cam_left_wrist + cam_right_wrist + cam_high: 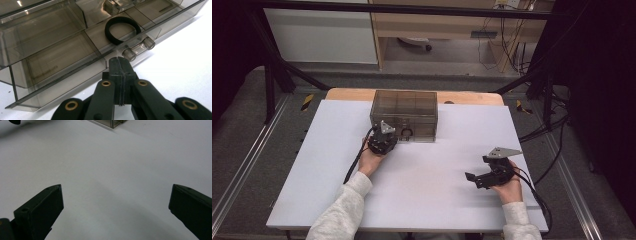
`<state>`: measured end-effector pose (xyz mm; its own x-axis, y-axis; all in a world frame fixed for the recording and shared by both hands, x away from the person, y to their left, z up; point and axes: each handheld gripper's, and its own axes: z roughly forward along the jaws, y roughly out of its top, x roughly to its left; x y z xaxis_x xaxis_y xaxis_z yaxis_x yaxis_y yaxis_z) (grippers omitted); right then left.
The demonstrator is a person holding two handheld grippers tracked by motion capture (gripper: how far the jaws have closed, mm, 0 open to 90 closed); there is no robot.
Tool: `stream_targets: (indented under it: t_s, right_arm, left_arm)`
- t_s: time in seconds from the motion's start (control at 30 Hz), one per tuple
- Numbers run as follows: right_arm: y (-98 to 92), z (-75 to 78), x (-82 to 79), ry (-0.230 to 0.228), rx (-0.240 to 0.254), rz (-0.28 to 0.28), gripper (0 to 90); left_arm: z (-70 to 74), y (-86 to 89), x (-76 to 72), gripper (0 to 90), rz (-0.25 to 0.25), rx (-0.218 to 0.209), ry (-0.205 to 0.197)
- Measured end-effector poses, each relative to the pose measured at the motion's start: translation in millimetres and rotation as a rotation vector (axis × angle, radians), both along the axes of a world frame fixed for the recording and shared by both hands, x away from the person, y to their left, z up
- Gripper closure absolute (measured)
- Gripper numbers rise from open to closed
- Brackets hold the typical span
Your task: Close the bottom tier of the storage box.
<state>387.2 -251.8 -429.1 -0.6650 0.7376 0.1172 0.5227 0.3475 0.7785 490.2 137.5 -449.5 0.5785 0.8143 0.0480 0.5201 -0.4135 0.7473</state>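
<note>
A smoky clear plastic drawer box (404, 112) stands at the back middle of the white table (427, 190). Inside one of its lower drawers lies a black elastic band (122, 30), seen through the plastic. That drawer has a clear bar handle (138, 48). My left gripper (119, 61) is shut with its jaws pressed together and nothing between them, its tips just in front of the drawer's front, beside the handle. In the high view the left gripper (390, 134) sits against the box's front. My right gripper (477, 168) rests at the right, open and empty, over bare table (116, 192).
A corner of the box (112, 123) lies far ahead of the right gripper. A wooden tabletop edge (352, 94) runs behind the white board. Black frame legs (269, 90) and cables (542, 130) stand beyond the table's sides.
</note>
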Motion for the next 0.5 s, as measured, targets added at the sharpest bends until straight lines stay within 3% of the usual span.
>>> stream_targets:
  t_s: [0.5]
  right_arm:
    - [-0.1, -0.1, 0.2, 0.000, -0.001, 0.000, 0.4]
  left_arm:
    - [1.9, -0.5, 6.3, 89.5, 0.006, 0.003, -0.001]
